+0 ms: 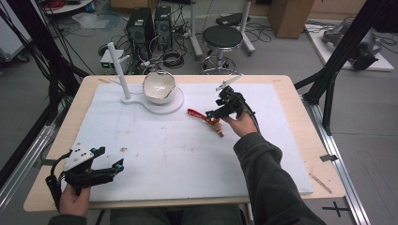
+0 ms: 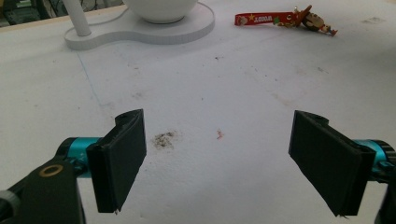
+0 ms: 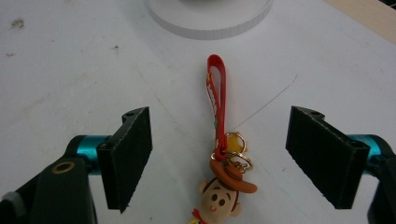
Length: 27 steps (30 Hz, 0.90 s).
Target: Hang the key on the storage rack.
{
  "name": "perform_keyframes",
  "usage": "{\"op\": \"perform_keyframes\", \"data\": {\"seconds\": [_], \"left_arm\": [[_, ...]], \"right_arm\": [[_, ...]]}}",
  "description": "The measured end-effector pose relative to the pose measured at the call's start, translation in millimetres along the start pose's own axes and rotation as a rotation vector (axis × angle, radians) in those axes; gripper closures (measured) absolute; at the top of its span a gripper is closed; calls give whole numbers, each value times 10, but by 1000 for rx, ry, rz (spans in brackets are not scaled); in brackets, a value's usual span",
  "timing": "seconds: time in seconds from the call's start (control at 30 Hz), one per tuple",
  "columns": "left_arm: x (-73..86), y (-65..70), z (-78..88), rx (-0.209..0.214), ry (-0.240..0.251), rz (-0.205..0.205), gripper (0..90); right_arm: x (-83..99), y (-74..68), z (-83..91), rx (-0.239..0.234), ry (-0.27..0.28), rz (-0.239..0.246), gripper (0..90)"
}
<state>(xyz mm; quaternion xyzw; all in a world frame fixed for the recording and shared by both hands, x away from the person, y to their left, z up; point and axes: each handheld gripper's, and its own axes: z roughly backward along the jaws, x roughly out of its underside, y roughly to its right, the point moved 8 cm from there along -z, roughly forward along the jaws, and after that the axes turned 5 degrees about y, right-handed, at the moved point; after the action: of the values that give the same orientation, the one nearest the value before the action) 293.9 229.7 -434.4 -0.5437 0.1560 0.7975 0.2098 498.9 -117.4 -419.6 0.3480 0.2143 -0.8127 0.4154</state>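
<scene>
A keychain (image 1: 206,119) with a red strap and a small cowboy figure lies on the white mat right of centre. My right gripper (image 1: 212,114) hovers just above it, open, its jaws standing either side of the strap (image 3: 217,100) and the figure's hat (image 3: 232,176). The figure's head sits between the jaws, untouched. My left gripper (image 1: 109,158) rests open near the front left of the mat with nothing between its jaws. From the left gripper view the keychain (image 2: 285,19) lies far off at the top right.
A white bowl (image 1: 159,87) sits on a white stand base (image 1: 159,107) with an upright post (image 1: 118,65) at the back left of the mat. A dirty smudge (image 2: 163,138) marks the mat (image 1: 164,154) ahead of the left gripper. The wooden table edge (image 1: 324,154) runs around the mat.
</scene>
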Motion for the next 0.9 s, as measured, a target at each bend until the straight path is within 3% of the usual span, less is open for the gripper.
{"op": "perform_keyframes", "data": {"seconds": [0.13,0.3,0.53,0.9], "left_arm": [[-1,-3,-3,-2,0,-1,195],[-1,4,-9,0,1,0,195],[1,-6,-1,0,0,0,195],[2,-9,-4,0,0,-1,195]], "right_arm": [[-11,6,-66,2,-9,-18,253],[-41,0,-141,0,-51,-4,272],[-133,-12,-256,-3,-68,12,345],[-27,15,-463,6,-145,24,464]]}}
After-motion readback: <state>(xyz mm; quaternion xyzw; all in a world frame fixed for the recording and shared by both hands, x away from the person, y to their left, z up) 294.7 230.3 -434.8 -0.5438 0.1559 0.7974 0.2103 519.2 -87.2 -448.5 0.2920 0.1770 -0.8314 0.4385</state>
